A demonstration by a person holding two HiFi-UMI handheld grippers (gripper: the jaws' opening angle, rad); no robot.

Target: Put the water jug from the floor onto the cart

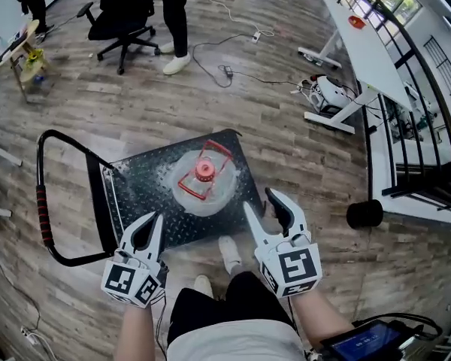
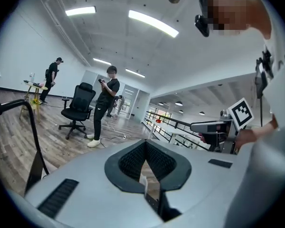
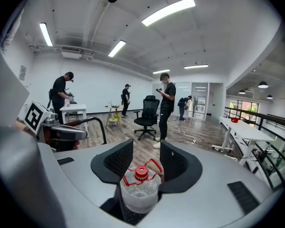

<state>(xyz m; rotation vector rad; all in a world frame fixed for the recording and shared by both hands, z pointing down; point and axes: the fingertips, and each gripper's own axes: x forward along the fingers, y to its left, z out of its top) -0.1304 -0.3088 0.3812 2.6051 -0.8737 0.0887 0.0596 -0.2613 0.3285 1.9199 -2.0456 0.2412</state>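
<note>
A: Right gripper (image 1: 258, 198) jaws apart, empty; left gripper (image 1: 152, 220) tips together, empty. Both clear of the water jug (image 1: 204, 177), which stands upright on the cart (image 1: 143, 179) deck

B: Placement looks done. Next, back away without nudging it

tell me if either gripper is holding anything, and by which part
Nothing is held: the jug stands on the cart, apart from the left gripper and the right gripper.
</note>
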